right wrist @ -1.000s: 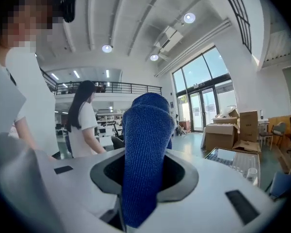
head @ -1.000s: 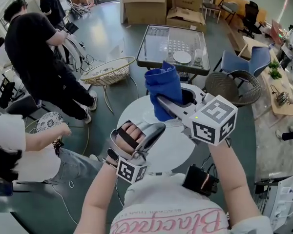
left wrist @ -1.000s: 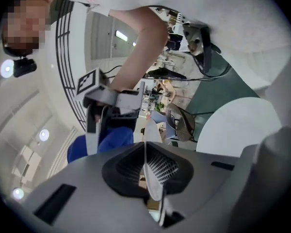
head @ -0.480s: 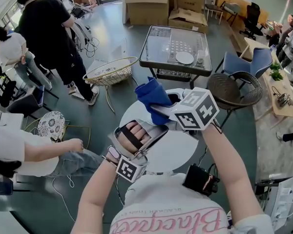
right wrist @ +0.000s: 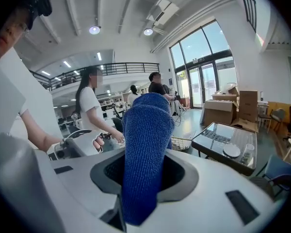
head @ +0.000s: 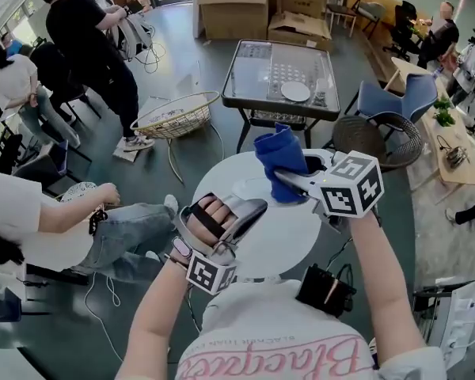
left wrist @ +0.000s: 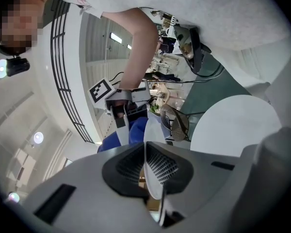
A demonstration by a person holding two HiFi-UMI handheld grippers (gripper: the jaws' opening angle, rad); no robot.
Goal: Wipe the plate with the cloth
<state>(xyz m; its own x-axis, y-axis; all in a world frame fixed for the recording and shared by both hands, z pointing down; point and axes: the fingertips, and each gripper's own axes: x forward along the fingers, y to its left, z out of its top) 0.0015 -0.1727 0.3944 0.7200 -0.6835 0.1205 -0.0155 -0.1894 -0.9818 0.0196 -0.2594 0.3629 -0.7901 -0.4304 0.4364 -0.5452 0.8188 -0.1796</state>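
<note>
My left gripper [head: 252, 207] is shut on the rim of a white plate [head: 245, 187], held over the round white table [head: 293, 236]. In the left gripper view the plate's thin edge [left wrist: 154, 181] sits clamped between the dark pads [left wrist: 128, 166]. My right gripper [head: 285, 177] is shut on a blue cloth [head: 279, 158], which stands up out of its jaws just right of the plate. The left gripper view shows that cloth [left wrist: 137, 130] beyond the plate. In the right gripper view the cloth [right wrist: 145, 149] fills the gap between the jaws and hides the plate.
Behind the round table stand a glass-topped table [head: 253, 74] carrying a small dish [head: 295, 92], a wire basket [head: 174, 117] on thin legs, a wicker chair [head: 380, 141] and cardboard boxes [head: 233, 6]. A person sits close at the left [head: 63, 212]; others stand farther back.
My right gripper and the blue cloth swung left, then back right and lower, beside the plate. The left gripper kept still with the plate. People at the back left walked about.
</note>
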